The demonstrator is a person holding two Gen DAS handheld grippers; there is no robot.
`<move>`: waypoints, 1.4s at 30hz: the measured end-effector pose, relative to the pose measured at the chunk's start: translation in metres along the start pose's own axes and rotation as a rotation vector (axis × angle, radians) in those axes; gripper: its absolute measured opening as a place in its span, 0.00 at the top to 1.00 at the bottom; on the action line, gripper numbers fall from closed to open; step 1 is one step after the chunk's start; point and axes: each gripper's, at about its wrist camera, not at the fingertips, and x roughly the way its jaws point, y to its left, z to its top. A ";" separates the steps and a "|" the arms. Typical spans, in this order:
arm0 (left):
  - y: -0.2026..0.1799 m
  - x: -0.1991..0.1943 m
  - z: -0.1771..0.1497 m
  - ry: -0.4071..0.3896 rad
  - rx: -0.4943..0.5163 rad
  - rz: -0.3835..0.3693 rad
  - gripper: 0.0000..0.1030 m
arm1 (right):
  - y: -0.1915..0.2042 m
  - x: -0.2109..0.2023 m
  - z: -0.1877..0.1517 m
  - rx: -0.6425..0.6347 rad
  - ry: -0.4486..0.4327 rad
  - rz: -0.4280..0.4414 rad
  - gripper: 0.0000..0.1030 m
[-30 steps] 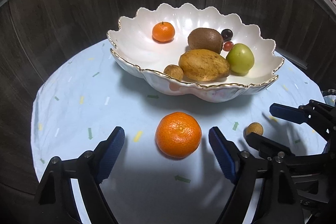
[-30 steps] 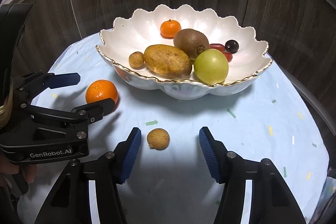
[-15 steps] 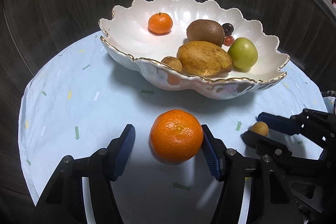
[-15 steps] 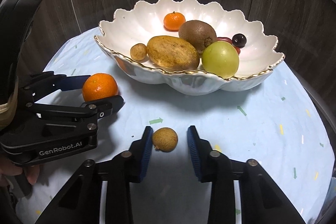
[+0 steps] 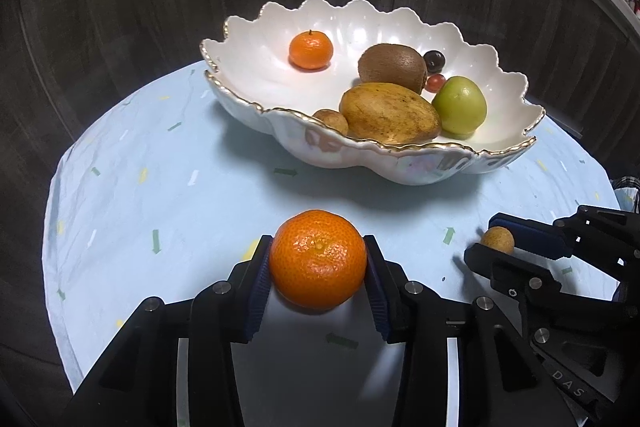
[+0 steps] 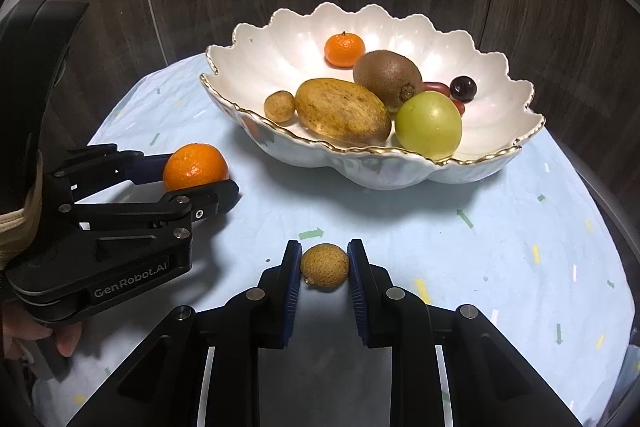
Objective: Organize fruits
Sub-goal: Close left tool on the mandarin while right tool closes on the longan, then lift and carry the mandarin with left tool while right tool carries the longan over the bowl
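Left wrist view: left tool (image 5: pixel 318 259) has just been closing, its blue pads now pressed on both sides of a big mandarin (image 5: pixel 318 259), which sits on the bench (image 5: pixel 160 195) w/ light blue cloth, near edge of the cloth, in front of the white scalloped bowl (image 5: pixel 420 171). Bowl holds a small mandarin (image 5: pixel 311 49) at back left, a kiwi (image 5: pixel 392 67), a brown mango-like fruit (image 5: pixel 390 113), a green apple (image 5: pixel 460 105), a small tan round fruit (image 5: pixel 331 120) by the near rim, plus a dark grape (image 5: pixel 434 61) & a small red fruit (image 5: pixel 435 81) behind. At right, right tool (image 5: pixel 498 241) pinches a longan (image 5: pixel 497 239) low over the cloth.

Right wrist view: right tool (image 6: pixel 324 267) pads pressed together on the longan (image 6: pixel 324 267), one pad each side; fruit on the cloth, nearer than the bowl (image 6: pixel 380 171), well apart from it. At left, left tool (image 6: pixel 196 173) grips the big mandarin (image 6: pixel 195 167) between its fingers; a hand (image 6: pixel 36 331) holds its handle at lower left. Bowl contents same: small mandarin (image 6: pixel 344 49), kiwi (image 6: pixel 387 75), brown fruit (image 6: pixel 343 111), apple (image 6: pixel 428 125), tan fruit (image 6: pixel 280 105), grape (image 6: pixel 463 88).
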 end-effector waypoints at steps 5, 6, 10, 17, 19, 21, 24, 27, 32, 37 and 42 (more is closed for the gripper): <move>0.001 -0.008 -0.005 -0.002 -0.030 0.014 0.60 | 0.001 -0.005 0.000 -0.005 -0.007 0.006 0.76; 0.000 -0.009 -0.005 -0.001 -0.033 0.016 0.60 | 0.001 -0.006 0.000 -0.004 -0.009 0.007 0.76; -0.004 -0.018 -0.007 -0.009 -0.050 0.030 0.60 | -0.001 -0.013 0.000 -0.005 -0.021 0.010 0.76; -0.012 -0.032 -0.009 -0.017 -0.070 0.064 0.60 | -0.009 -0.024 -0.001 0.004 -0.033 0.017 0.76; -0.015 -0.035 -0.009 -0.015 -0.082 0.073 0.60 | -0.012 -0.028 0.000 0.006 -0.037 0.022 0.76; -0.018 -0.037 -0.009 -0.014 -0.090 0.080 0.60 | -0.015 -0.032 0.000 0.007 -0.044 0.026 0.76; -0.024 -0.043 -0.010 -0.020 -0.102 0.095 0.60 | -0.020 -0.038 0.000 0.008 -0.052 0.036 0.76; -0.028 -0.048 -0.008 -0.023 -0.123 0.112 0.60 | -0.024 -0.042 0.002 0.014 -0.055 0.046 0.76; -0.034 -0.062 -0.005 -0.034 -0.157 0.137 0.60 | -0.032 -0.052 0.007 0.027 -0.067 0.064 0.76; -0.041 -0.077 0.001 -0.048 -0.188 0.165 0.60 | -0.039 -0.063 0.013 0.034 -0.092 0.081 0.76; -0.048 -0.088 0.010 -0.057 -0.208 0.197 0.60 | -0.047 -0.075 0.019 0.035 -0.117 0.092 0.76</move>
